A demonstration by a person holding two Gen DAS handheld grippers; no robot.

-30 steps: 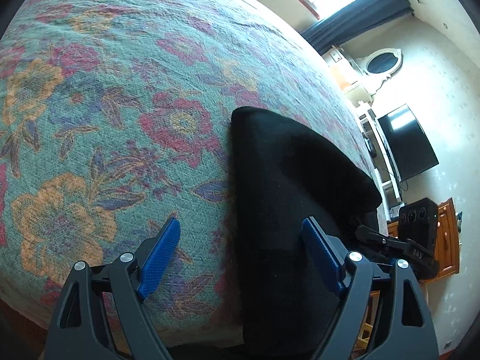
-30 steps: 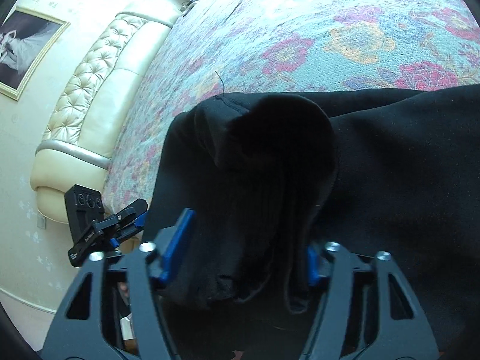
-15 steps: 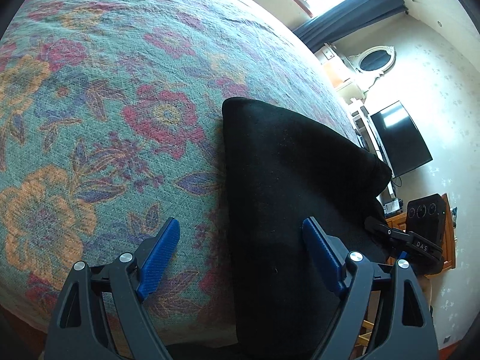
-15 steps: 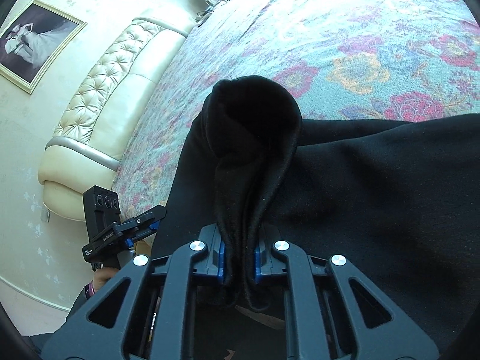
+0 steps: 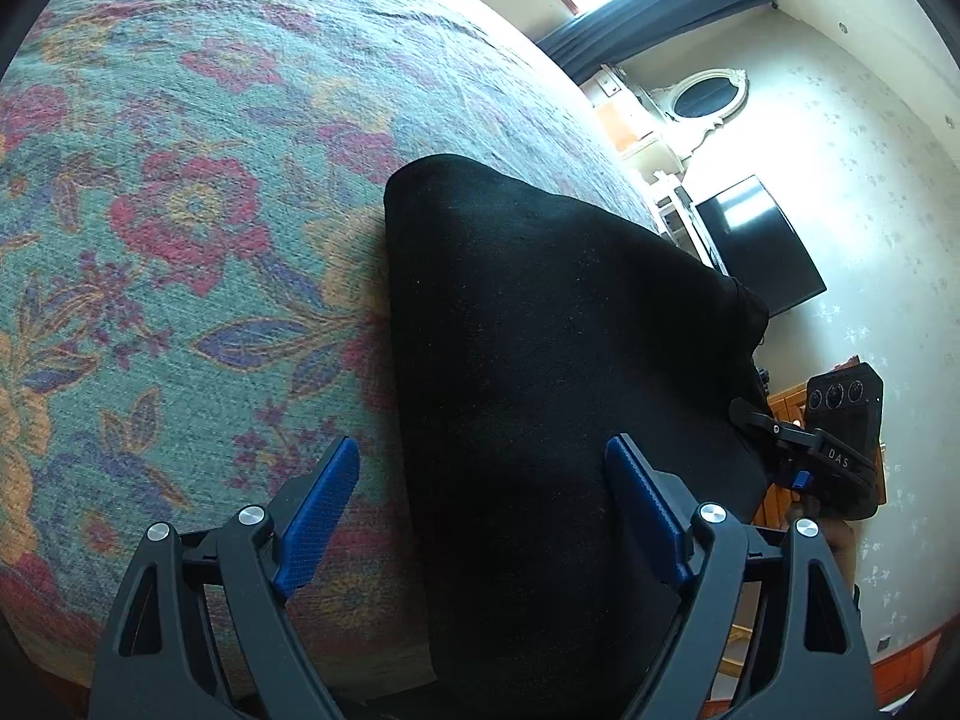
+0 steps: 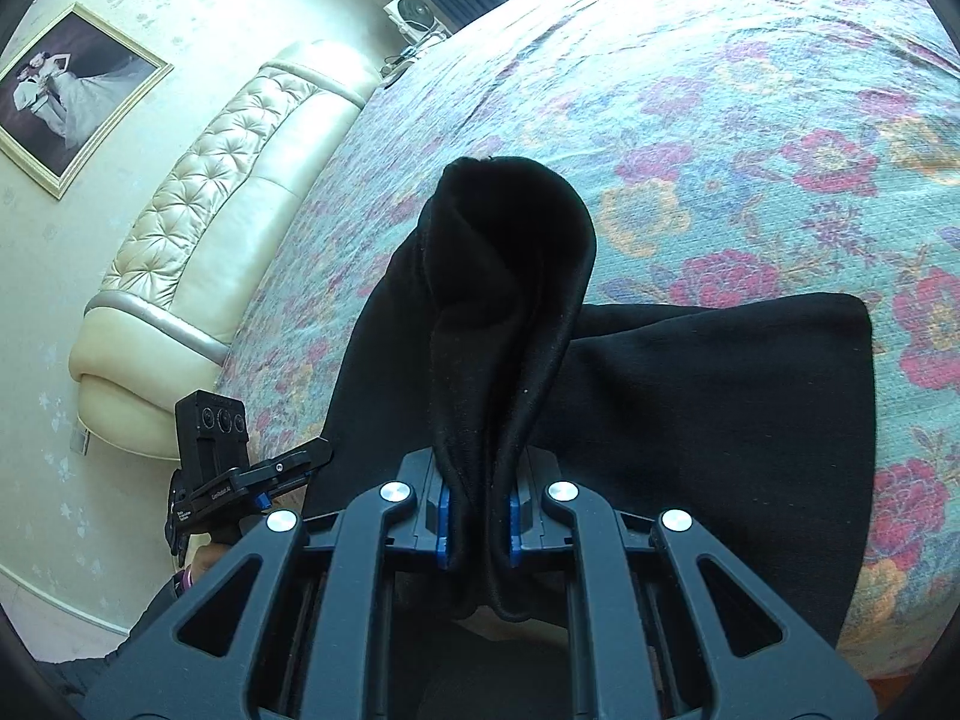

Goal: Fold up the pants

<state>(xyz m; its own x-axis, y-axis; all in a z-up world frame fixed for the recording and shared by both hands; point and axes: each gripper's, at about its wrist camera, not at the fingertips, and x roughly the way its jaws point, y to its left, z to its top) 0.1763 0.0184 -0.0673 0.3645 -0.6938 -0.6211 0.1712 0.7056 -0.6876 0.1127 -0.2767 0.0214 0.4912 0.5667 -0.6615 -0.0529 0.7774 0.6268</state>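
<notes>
The right gripper (image 6: 474,519) pinches a bunched fold of the black pants (image 6: 690,420) above the floral bedspread (image 6: 720,120); the left gripper (image 5: 480,510) hovers, jaws apart.

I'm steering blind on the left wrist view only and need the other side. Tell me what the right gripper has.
Observer: The right gripper is shut on a bunched fold of the pants.
Operator: Say where that fold sits.
Observer: It rises in a hump above the flat part, which lies on the bedspread.
Operator: Report what's beyond the bed there.
Observer: A cream tufted headboard and a framed picture on the wall.
</notes>
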